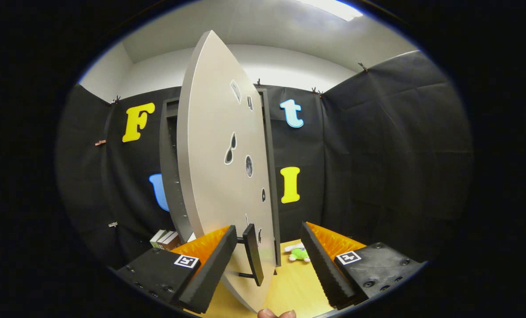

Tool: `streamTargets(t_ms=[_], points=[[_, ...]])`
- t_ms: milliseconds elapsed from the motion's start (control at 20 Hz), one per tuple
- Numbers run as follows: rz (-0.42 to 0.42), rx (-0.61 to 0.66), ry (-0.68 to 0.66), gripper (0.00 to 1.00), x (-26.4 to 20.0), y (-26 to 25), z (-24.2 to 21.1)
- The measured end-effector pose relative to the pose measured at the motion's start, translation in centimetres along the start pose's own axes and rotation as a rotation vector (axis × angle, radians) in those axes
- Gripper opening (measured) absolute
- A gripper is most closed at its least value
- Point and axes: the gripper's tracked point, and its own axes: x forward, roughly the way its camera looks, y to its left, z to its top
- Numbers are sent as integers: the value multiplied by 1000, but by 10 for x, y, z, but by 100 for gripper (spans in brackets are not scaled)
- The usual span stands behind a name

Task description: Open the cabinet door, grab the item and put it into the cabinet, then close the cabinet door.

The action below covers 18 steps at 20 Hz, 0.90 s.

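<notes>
While spread wide, gripper (268, 260) around one door handle (253, 254), one cabinet door (214, 176) ajar, one plush toy (298, 253) beyond.

A bright ceiling light (333, 8) glares overhead, washing the upper wall pale; the cabinet door (214, 168) catches soft even light, bowed by fisheye distortion, everything sharp, the booth's cloth dim

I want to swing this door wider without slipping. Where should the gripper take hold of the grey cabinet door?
Grip the dark bar handle near the lower edge of the grey cabinet door, closing across its upright bar from the front. It stands off the door on short posts, just ahead of the open gripper, between the fingers.
</notes>
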Motion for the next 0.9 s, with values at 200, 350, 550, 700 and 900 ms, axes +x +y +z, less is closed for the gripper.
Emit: streamTargets(t_ms=[200, 350, 550, 700, 900], points=[[55, 1, -3, 97, 13, 36, -2], [100, 4, -4, 97, 28, 66, -7], [152, 17, 2, 98, 49, 101, -15], [183, -2, 17, 99, 56, 121, -25], [214, -40, 69, 100, 58, 141, -49]])
